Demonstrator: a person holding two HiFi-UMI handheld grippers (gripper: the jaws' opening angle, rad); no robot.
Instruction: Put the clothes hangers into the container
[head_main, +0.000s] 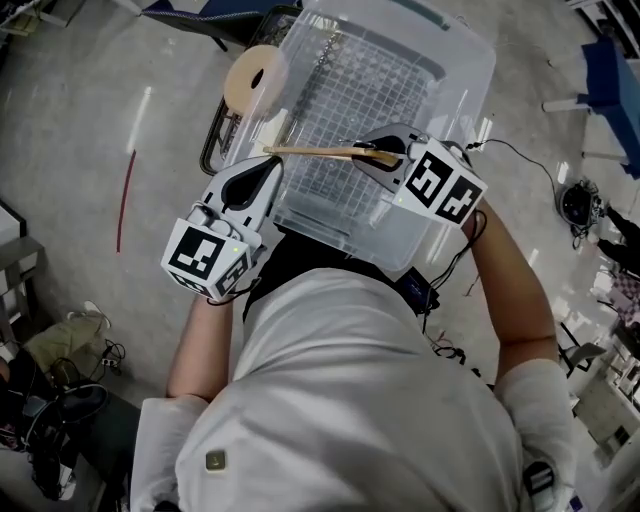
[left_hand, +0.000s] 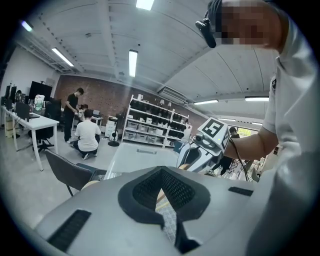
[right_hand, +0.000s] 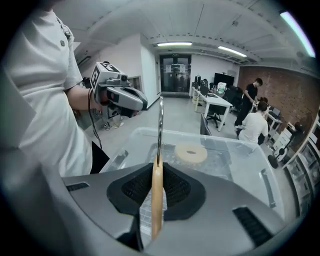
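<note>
A wooden clothes hanger (head_main: 320, 152) lies level over the clear plastic container (head_main: 470, 60), and my right gripper (head_main: 385, 155) is shut on one end of it. In the right gripper view the wood (right_hand: 156, 200) stands edge-on between the pads, with its metal hook (right_hand: 160, 130) rising above the container (right_hand: 250, 145). My left gripper (head_main: 272, 165) hovers at the container's near left edge. Its jaws stand a narrow gap apart with nothing between them (left_hand: 162, 200). The grid pattern at the container's bottom (head_main: 350, 110) shows, with no hanger lying on it.
A beige ring (head_main: 255, 78) sits at the container's left wall; I cannot tell if it is inside. A black chair frame (head_main: 215, 130) stands left of the container. A red stick (head_main: 125, 200) lies on the floor at left, cables (head_main: 575, 205) at right.
</note>
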